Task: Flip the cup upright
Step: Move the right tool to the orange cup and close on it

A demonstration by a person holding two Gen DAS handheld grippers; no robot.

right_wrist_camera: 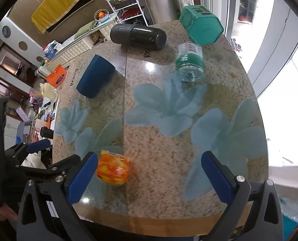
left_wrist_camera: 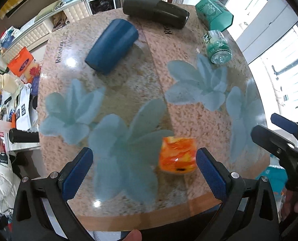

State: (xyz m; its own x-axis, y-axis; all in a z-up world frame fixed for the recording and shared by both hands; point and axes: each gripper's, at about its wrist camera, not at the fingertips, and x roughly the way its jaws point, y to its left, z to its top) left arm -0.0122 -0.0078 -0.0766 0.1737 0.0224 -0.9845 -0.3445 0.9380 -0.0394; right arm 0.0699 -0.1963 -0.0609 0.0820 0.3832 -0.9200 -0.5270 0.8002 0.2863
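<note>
Left wrist view: left tool poised low over the near edge of a round, flower-printed counter, jaws spread wide and gripping nothing. Just inside the right-hand blue pad, touching or nearly so (blur prevents certainty), an orange-and-yellow cup, apparently tipped on its side or inverted. Farther back, a blue tumbler lying on its side, a dark flask also down, a clear green-tinted glass toppled, and a teal hexagonal box at the far rim.

Right wrist view: right tool likewise agape and empty, with the orange-and-yellow cup just beside its left pad, off-centre in the gap. Left tool visible at the left margin, near the same cup.

Judged step: approach, with no grasp made yet on any vessel. Which cup is meant remains unclear from the task line (several lie down); nearest candidate, the orange one. Next move, as a guess: centring one tool's gap around the cup body, closing firmly enough for a glossy surface, then lifting and rotating so the mouth faces up before setting down. Some risk of nudging the cup toward the near edge.
</note>
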